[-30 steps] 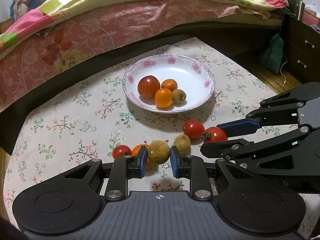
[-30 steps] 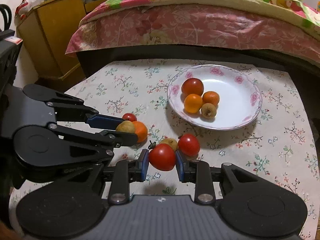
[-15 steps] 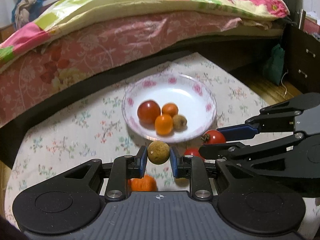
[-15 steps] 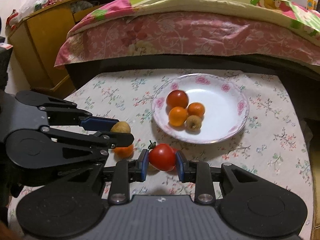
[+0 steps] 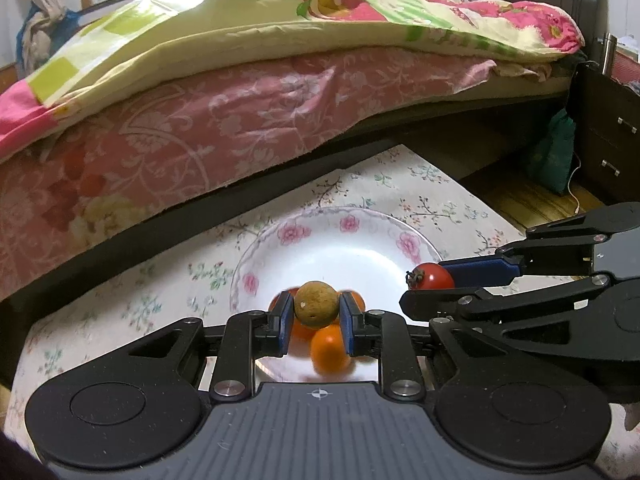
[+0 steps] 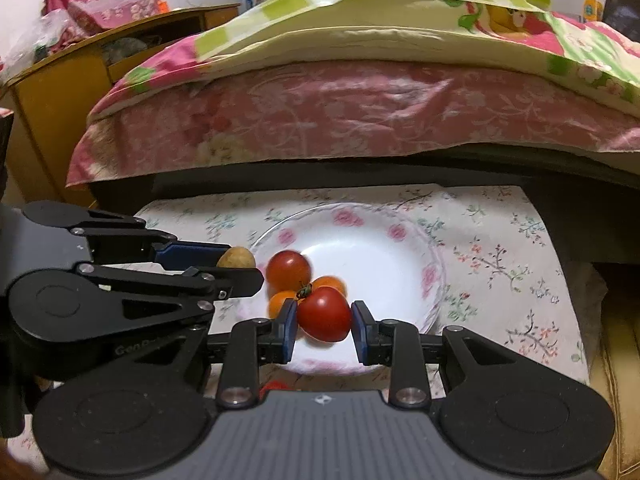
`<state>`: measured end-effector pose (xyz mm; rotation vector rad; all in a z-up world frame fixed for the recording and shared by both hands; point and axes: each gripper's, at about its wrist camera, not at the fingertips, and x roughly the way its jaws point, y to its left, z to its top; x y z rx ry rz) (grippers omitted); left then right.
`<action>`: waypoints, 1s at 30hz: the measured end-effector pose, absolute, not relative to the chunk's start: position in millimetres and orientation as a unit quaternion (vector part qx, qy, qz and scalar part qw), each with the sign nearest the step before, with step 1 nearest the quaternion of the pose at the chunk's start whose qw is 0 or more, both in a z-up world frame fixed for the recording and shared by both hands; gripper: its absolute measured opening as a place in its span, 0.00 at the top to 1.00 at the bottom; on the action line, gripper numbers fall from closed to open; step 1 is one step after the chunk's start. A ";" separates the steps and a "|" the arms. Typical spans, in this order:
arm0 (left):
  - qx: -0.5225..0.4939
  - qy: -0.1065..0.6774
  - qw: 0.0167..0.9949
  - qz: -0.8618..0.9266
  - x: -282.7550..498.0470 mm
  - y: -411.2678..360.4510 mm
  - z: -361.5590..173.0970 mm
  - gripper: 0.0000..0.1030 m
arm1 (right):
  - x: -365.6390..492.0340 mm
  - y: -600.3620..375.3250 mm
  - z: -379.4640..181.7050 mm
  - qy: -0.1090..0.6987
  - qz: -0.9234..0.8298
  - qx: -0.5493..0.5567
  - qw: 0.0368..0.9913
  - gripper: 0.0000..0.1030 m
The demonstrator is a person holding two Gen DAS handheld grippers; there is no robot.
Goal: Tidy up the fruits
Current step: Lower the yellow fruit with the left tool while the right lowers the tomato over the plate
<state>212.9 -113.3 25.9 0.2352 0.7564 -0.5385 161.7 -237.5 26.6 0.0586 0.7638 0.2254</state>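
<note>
My left gripper (image 5: pixel 315 312) is shut on a round brown fruit (image 5: pixel 316 305), held above the near rim of the white flowered plate (image 5: pixel 360 236). My right gripper (image 6: pixel 324 316) is shut on a red tomato (image 6: pixel 325 314) with a green stem, also above the plate (image 6: pixel 384 248). In the plate lie a red tomato (image 6: pixel 288 270) and two orange fruits (image 6: pixel 280 304), one (image 5: pixel 330 348) seen under my left jaws. Each gripper appears in the other's view: the right with its tomato (image 5: pixel 430 276), the left with the brown fruit (image 6: pixel 236 258).
The plate rests on a flowered tablecloth (image 6: pixel 500 248). A bed with pink sheets (image 5: pixel 220 120) runs close behind the table. A dark drawer cabinet (image 5: pixel 608 136) stands at the right, a yellow wooden cabinet (image 6: pixel 48 92) at the left.
Both grippers have lifted their fruit off the cloth and carried it forward over the plate. The loose fruits left on the cloth have dropped out of view below.
</note>
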 end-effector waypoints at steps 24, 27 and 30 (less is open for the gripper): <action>0.143 0.376 0.881 -0.250 257.2 -134.4 -5.0 0.71 | 220.1 -260.8 -8.8 0.388 0.090 0.046 0.916 0.71; 0.148 0.375 0.881 -0.248 257.4 -135.1 -4.8 0.71 | 221.8 -260.1 -10.8 0.389 0.091 0.047 0.915 0.71; 0.148 0.376 0.881 -0.247 257.3 -135.5 -4.6 0.71 | 222.5 -259.5 -11.7 0.389 0.091 0.048 0.915 0.71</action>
